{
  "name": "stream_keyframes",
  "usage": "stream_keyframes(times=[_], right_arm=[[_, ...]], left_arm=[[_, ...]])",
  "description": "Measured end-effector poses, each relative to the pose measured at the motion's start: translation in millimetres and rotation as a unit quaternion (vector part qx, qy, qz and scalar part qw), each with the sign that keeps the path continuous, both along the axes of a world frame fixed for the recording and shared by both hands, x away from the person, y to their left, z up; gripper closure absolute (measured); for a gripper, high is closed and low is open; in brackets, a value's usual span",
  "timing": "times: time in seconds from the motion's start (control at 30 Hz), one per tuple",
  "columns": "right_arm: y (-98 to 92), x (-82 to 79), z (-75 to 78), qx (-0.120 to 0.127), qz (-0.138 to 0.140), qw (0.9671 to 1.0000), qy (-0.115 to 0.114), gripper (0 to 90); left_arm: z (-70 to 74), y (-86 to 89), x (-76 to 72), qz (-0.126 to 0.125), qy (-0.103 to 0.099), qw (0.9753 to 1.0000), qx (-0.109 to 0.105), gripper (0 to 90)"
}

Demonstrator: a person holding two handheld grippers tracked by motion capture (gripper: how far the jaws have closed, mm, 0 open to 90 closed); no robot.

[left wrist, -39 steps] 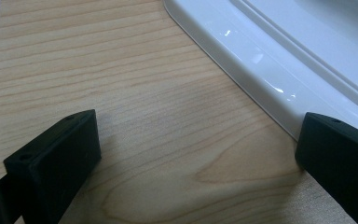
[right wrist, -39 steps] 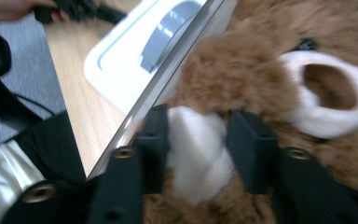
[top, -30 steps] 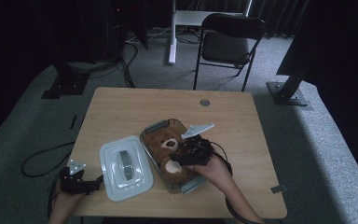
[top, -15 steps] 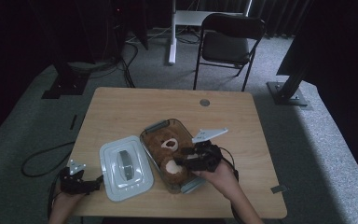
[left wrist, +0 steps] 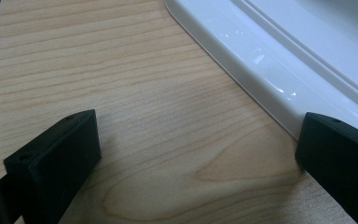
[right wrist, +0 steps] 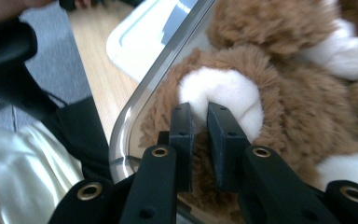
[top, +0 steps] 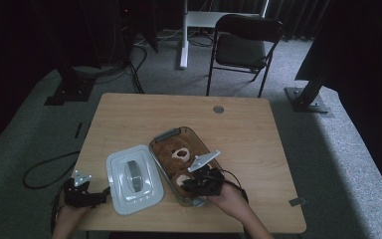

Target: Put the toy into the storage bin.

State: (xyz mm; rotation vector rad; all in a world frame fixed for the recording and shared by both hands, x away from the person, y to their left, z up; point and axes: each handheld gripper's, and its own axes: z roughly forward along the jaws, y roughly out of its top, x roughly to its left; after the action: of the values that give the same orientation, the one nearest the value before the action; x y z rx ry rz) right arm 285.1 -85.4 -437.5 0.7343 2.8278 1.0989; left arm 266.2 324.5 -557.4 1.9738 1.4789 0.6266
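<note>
The right gripper [right wrist: 199,114] is pinching its jaws together on a white plush paw of the brown stuffed teddy bear [top: 179,162], which is lying inside the clear rectangular glass container [top: 165,135] near the table's front edge. Judging by this, lifting the bear out is only beginning. The left gripper [left wrist: 196,144] is resting with jaws apart on the light wooden table [top: 248,129], just beside the white plastic lid [top: 133,178]. The container's near wall is crowding the grip.
</note>
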Motion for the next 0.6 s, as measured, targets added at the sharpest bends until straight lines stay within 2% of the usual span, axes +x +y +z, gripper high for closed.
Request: stream_keyframes(times=[0.1, 0.2, 0.23, 0.33, 0.43, 0.5, 0.53, 0.6], right_arm=[[6.2, 2.4, -0.7, -0.019, 0.005, 0.9998, -0.001, 83.6], [18.9, 3.6, -3.3, -0.068, 0.018, 0.9975, -0.005, 85.9], [24.3, 4.2, -4.3, -0.089, 0.024, 0.9957, -0.012, 86.3], [39.6, 7.1, -8.3, -0.137, 0.043, 0.9896, -0.012, 87.1], [51.0, 4.8, -6.4, -0.168, 0.056, 0.9839, -0.026, 87.0], [51.9, 4.8, -5.8, -0.166, 0.056, 0.9841, -0.028, 86.2], [49.2, 6.6, -5.1, -0.148, 0.051, 0.9874, -0.022, 85.9], [41.9, 9.5, -5.1, -0.118, 0.044, 0.9919, -0.013, 84.6]], left_arm=[[0.0, 0.0, 0.1, 0.0, 0.0, 1.0, 0.0, 0.6], [-0.1, -0.3, 0.4, 0.001, -0.001, 1.0, -0.001, 0.6], [-0.1, -0.3, 0.4, 0.001, -0.001, 1.0, -0.001, 0.6], [0.0, -0.2, 0.4, 0.001, 0.0, 1.0, 0.0, 0.6], [0.0, -0.2, 0.5, 0.001, 0.0, 1.0, -0.001, 0.6], [0.0, -0.2, 0.5, 0.001, 0.0, 1.0, -0.001, 0.6], [-0.1, -0.3, 0.5, 0.001, -0.001, 1.0, -0.001, 0.6], [-0.1, -0.3, 0.5, 0.001, -0.001, 1.0, -0.002, 0.6]])
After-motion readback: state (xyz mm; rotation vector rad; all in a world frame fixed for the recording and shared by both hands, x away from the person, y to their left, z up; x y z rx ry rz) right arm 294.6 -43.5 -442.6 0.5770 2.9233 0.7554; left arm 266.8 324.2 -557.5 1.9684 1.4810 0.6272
